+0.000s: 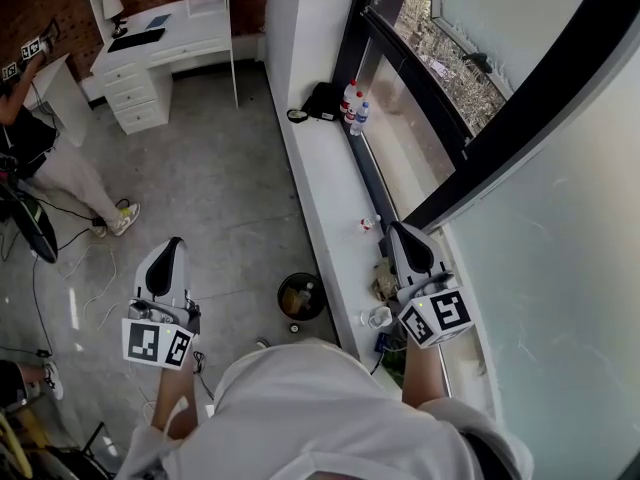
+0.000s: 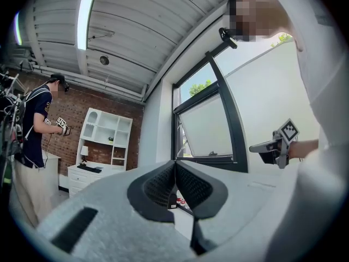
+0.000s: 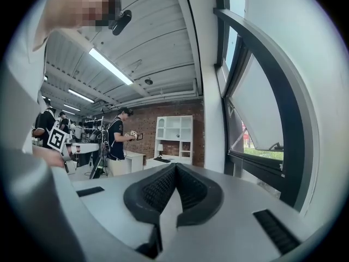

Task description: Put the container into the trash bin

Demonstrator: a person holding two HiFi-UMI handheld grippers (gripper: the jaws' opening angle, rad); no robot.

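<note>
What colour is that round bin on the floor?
Black; the trash bin shows best in the head view.

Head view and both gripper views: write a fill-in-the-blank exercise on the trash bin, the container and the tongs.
The black trash bin stands on the ___.
The left tongs and the right tongs are both ___, with nothing between them.
The clear container sits on the window ___, close to the right tongs.
Missing words: floor; shut; ledge.
</note>
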